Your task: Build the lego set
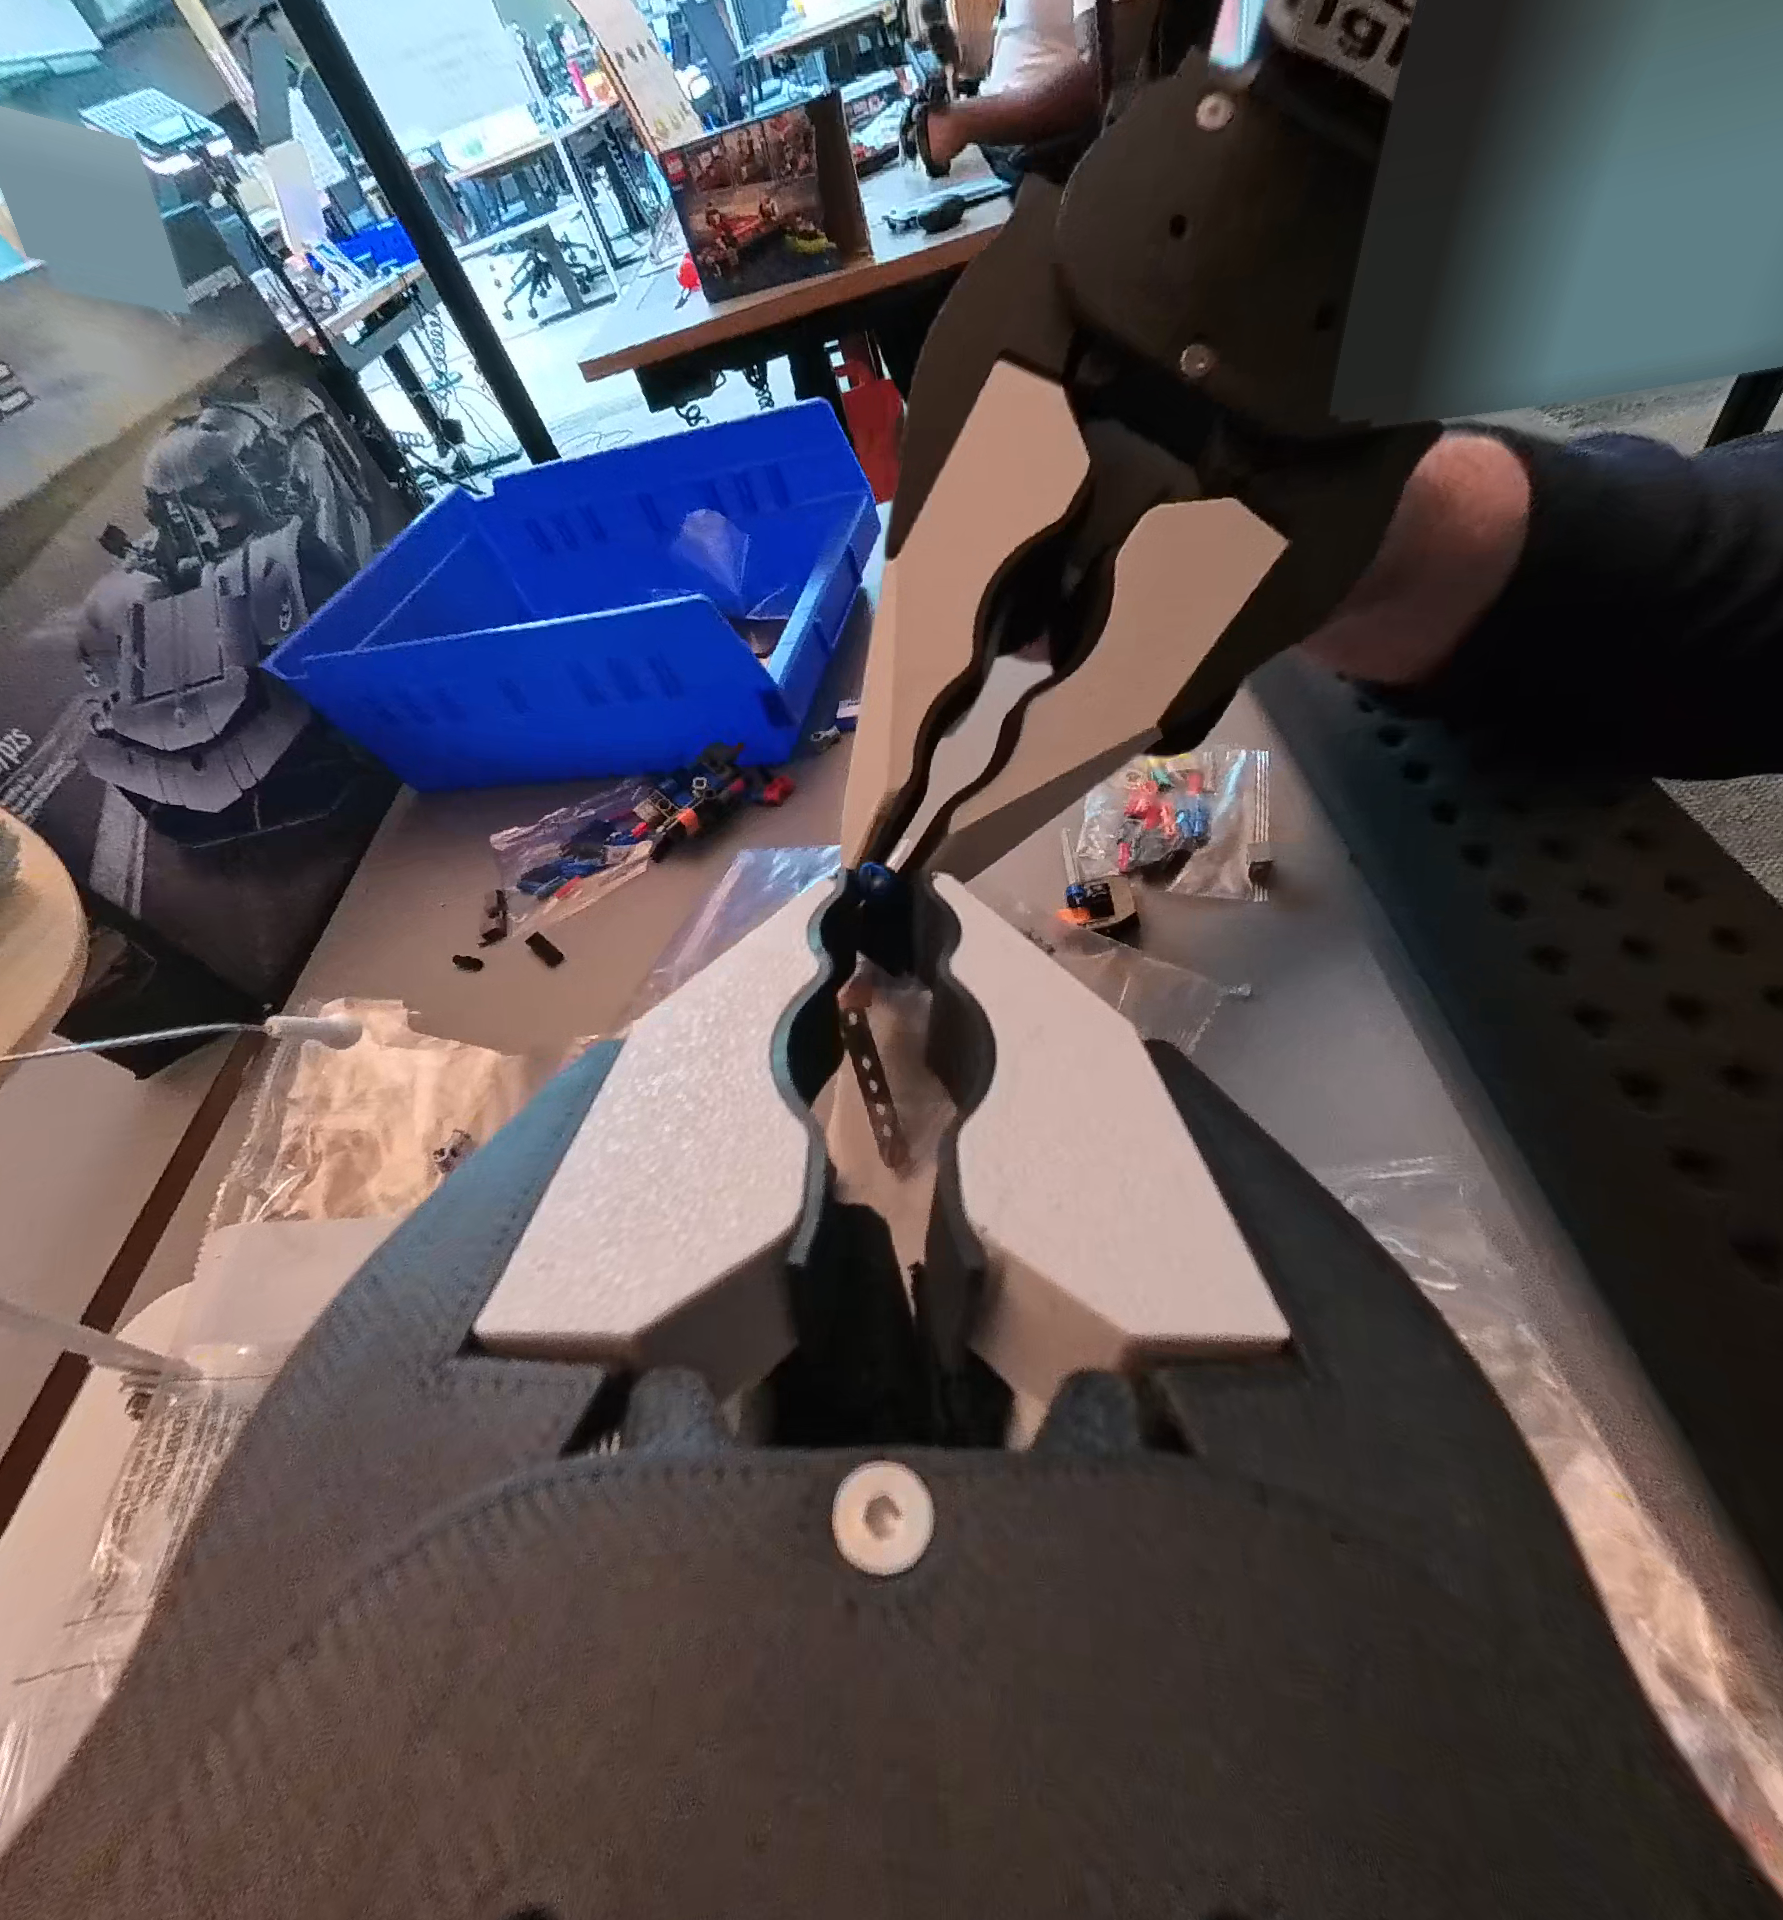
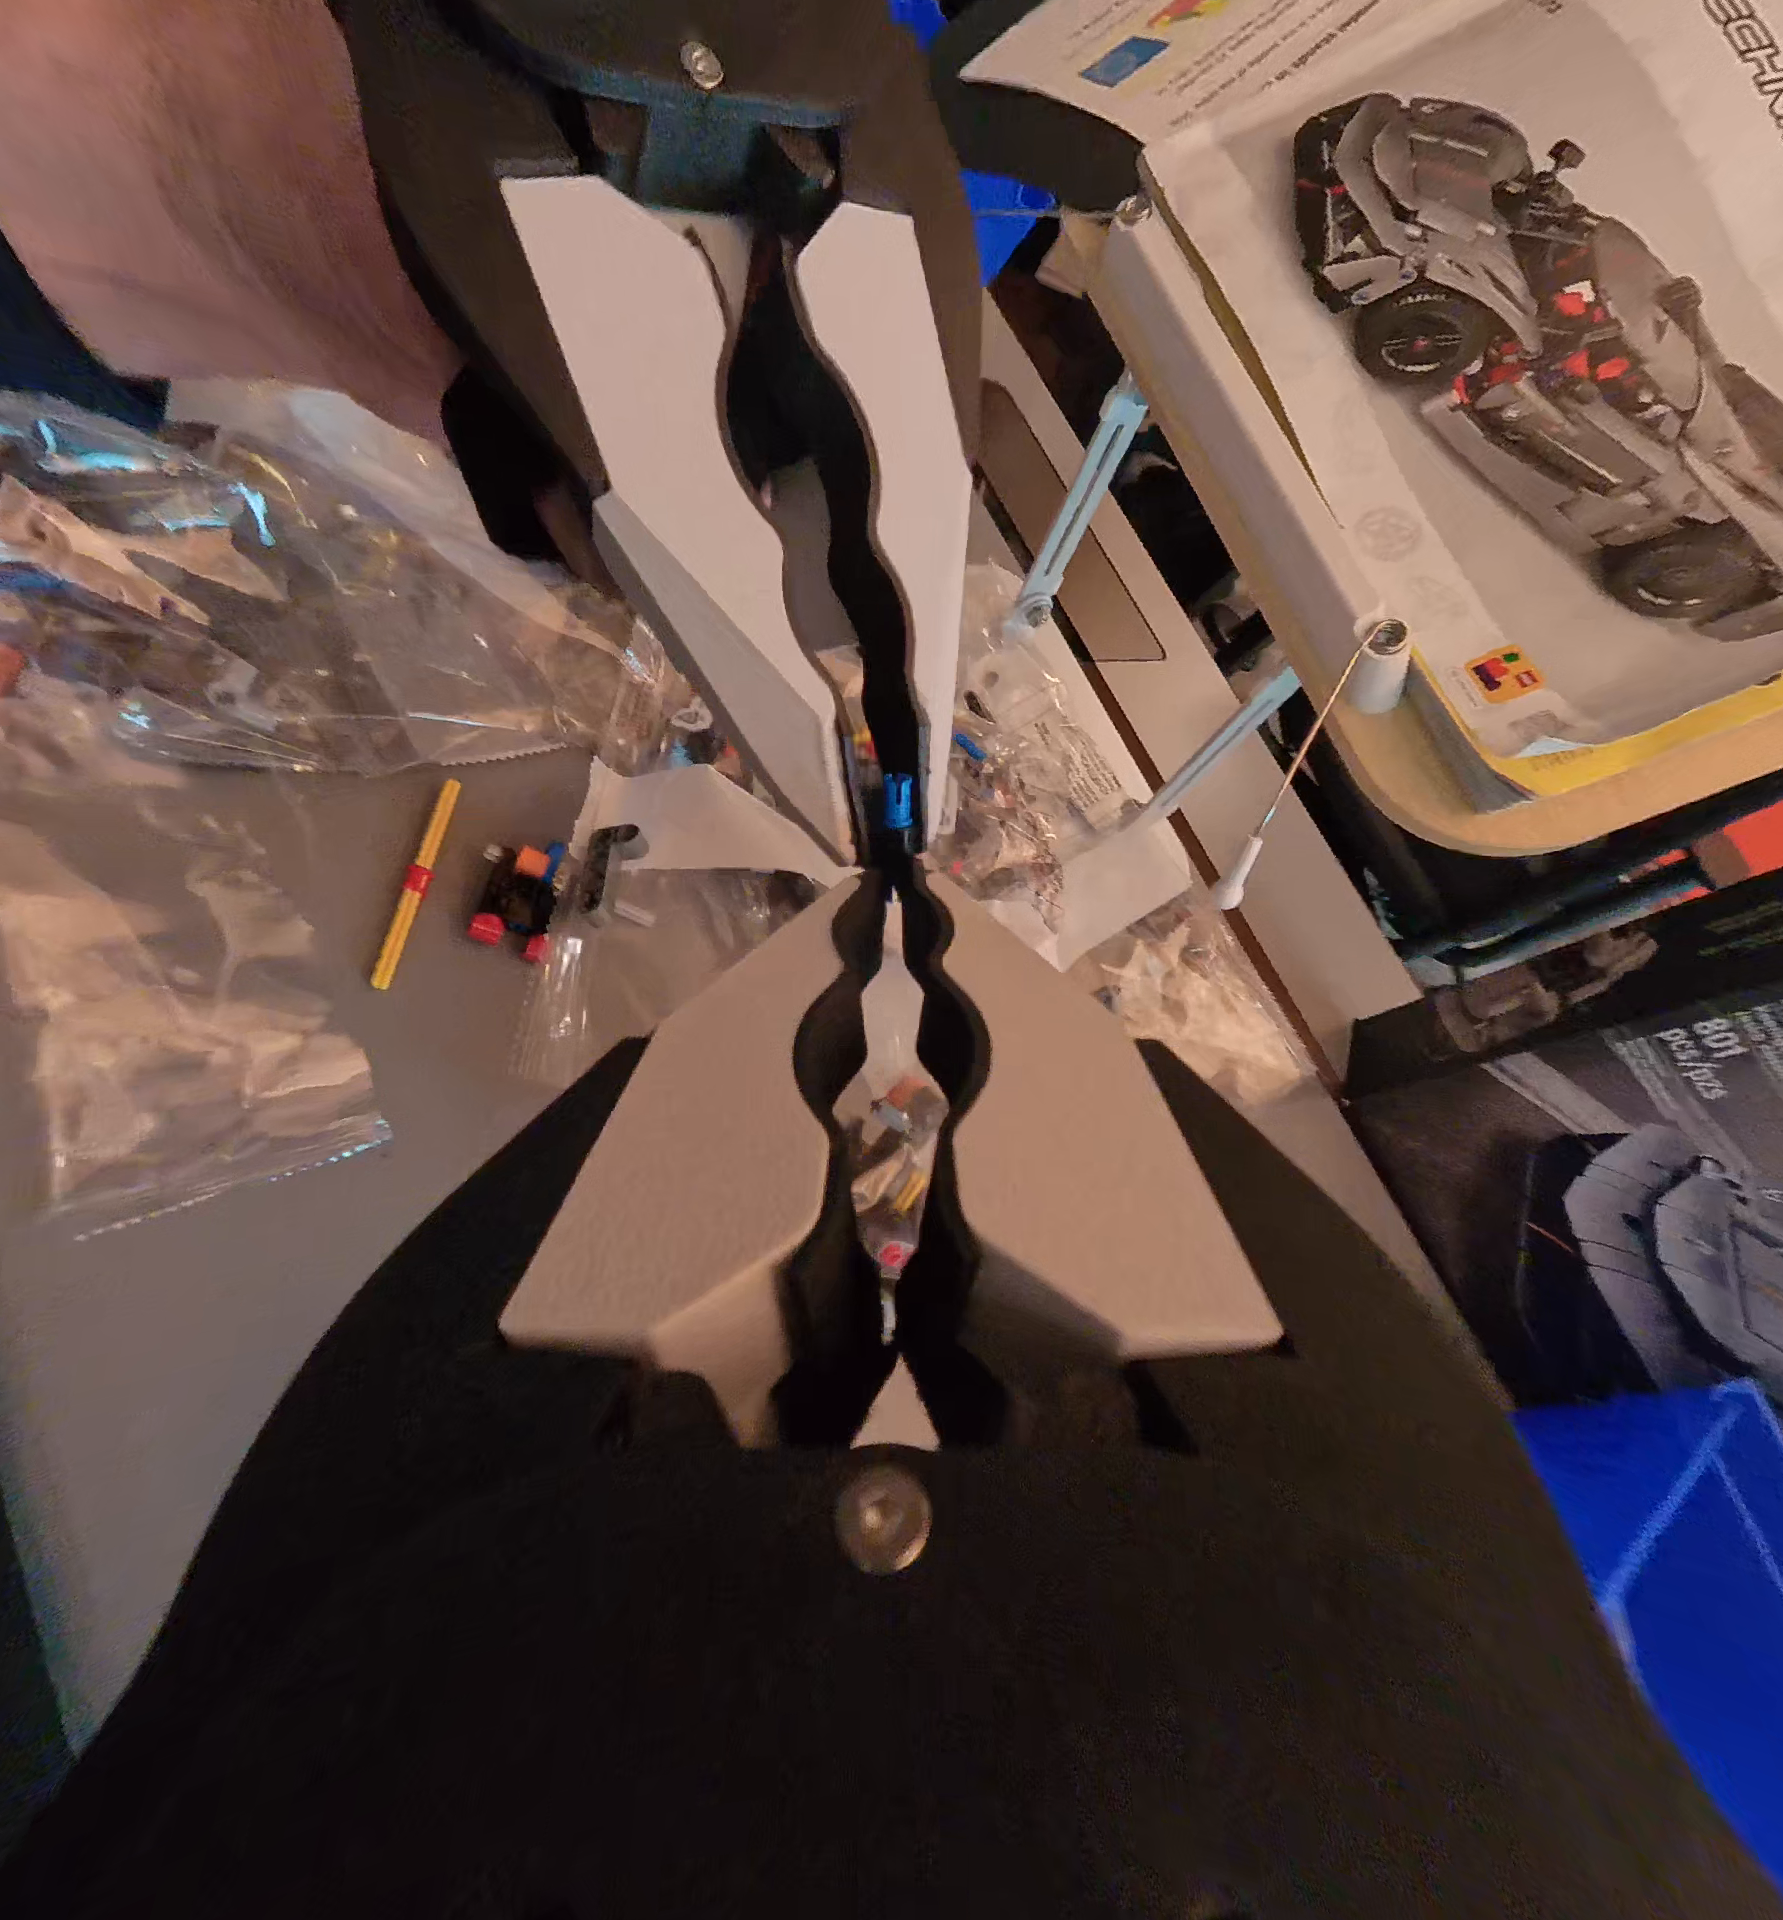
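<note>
Lego pin [image 2: 898,798], blue and small, is pinched at the tips of the left gripper [image 2: 892,831], while a black piece [image 1: 871,925] seems to be clamped in the right gripper [image 2: 892,894]; which tool holds which cannot be told for certain. Both are pressed nearly together, tip to tip above the table [image 1: 367,935], probably so that pin and hole can be lined up. Loose parts [image 2: 518,894] and bags [image 2: 243,582] are kept below within reach, a blue bin [image 1: 575,644] beyond.
</note>
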### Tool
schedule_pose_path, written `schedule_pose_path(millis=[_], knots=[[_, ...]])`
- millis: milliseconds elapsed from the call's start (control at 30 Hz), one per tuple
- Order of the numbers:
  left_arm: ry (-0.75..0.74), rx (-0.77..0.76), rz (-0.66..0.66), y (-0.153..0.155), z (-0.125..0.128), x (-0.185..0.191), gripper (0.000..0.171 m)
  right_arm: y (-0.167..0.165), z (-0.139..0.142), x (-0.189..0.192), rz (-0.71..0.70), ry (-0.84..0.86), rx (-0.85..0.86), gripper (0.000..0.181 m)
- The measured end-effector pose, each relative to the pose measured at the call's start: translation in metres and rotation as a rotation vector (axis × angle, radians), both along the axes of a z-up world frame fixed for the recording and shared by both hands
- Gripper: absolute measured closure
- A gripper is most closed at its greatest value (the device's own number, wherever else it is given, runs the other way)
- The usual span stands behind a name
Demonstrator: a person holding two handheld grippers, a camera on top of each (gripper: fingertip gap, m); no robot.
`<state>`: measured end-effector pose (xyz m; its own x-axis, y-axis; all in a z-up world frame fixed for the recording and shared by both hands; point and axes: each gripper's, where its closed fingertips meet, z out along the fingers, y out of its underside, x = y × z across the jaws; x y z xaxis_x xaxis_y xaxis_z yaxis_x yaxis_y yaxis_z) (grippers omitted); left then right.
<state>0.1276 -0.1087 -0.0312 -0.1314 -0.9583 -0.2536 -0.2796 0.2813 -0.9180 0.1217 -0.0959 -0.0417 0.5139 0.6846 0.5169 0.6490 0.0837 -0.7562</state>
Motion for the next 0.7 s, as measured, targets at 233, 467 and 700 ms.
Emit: schedule_pose_path(millis=[233,467,700], knots=[[-0.060,-0.054,-0.022,-0.005,0.010,0.003,0.164,-0.005,0.007,0.003,0.036,0.100,-0.026,0.180],[-0.135,-0.141,-0.017,-0.003,0.019,0.008,0.164,-0.004,0.014,0.007,0.029,0.161,-0.028,0.180],[-0.156,-0.186,0.005,0.002,0.022,0.010,0.164,-0.003,0.012,0.009,0.004,0.153,-0.019,0.180]])
